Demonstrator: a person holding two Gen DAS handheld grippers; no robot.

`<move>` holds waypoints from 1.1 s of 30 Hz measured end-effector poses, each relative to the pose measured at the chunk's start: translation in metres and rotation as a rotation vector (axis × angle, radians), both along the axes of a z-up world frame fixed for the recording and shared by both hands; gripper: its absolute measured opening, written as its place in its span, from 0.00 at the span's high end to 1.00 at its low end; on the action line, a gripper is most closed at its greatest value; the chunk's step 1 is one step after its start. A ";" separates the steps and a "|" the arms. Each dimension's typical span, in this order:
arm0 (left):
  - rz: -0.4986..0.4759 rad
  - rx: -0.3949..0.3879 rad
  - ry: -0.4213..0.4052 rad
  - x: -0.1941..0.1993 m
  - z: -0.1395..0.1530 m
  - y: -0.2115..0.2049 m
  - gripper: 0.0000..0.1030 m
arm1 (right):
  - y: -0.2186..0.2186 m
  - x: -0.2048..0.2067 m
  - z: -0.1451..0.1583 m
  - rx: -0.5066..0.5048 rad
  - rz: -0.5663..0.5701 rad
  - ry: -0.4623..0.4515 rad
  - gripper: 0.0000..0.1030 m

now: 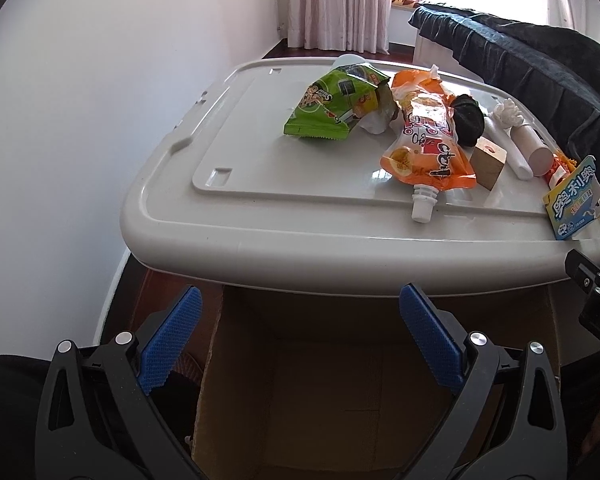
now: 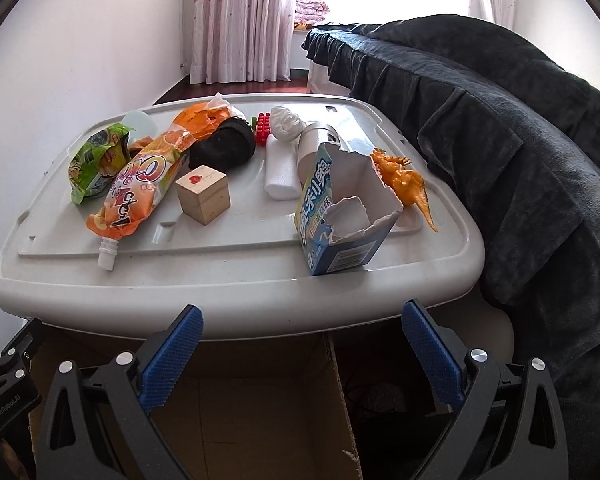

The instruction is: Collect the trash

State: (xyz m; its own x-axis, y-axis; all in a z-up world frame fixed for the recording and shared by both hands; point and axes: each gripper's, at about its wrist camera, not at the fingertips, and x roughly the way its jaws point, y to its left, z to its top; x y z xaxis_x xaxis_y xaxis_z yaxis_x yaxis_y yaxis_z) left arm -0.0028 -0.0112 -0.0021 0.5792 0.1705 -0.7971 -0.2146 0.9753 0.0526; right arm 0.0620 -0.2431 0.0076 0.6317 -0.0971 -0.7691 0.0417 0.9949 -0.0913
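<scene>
Below bin lid: cardboard box.

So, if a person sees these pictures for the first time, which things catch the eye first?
Probably the orange pouch, lying at the lid's front left with its white spout toward the edge. Next the torn blue carton, standing open at front right, with an orange toy dinosaur just behind it. Both grippers are open above a cardboard box.

Left tool body: "GenRobot.AI"; blue carton: Chinese chars, prob. "奥利奥".
</scene>
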 end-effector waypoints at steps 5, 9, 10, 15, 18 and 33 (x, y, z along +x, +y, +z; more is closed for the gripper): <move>0.001 -0.002 -0.005 0.000 0.000 0.000 0.06 | -0.001 0.001 0.000 0.001 -0.002 0.002 0.05; 0.001 -0.001 -0.005 0.000 0.000 0.000 0.06 | -0.001 0.001 -0.001 0.000 -0.002 0.002 0.05; 0.000 -0.002 -0.004 0.000 0.000 0.000 0.06 | -0.001 0.001 -0.001 0.000 -0.001 0.002 0.05; 0.001 -0.002 -0.005 0.000 0.000 0.000 0.06 | -0.003 0.001 -0.001 0.001 -0.003 0.003 0.05; 0.001 -0.003 -0.005 0.000 0.000 0.000 0.06 | -0.004 0.002 -0.001 0.000 -0.004 -0.003 0.05; 0.014 -0.029 -0.007 -0.002 0.004 0.008 0.06 | -0.040 0.040 -0.007 0.038 0.020 -0.050 0.05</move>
State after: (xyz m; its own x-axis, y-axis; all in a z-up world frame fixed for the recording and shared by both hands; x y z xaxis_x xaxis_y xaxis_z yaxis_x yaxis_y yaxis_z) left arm -0.0045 -0.0035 0.0017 0.5825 0.1555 -0.7979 -0.2284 0.9733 0.0229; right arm 0.1018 -0.2827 0.0006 0.6709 -0.0550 -0.7395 0.0249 0.9984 -0.0516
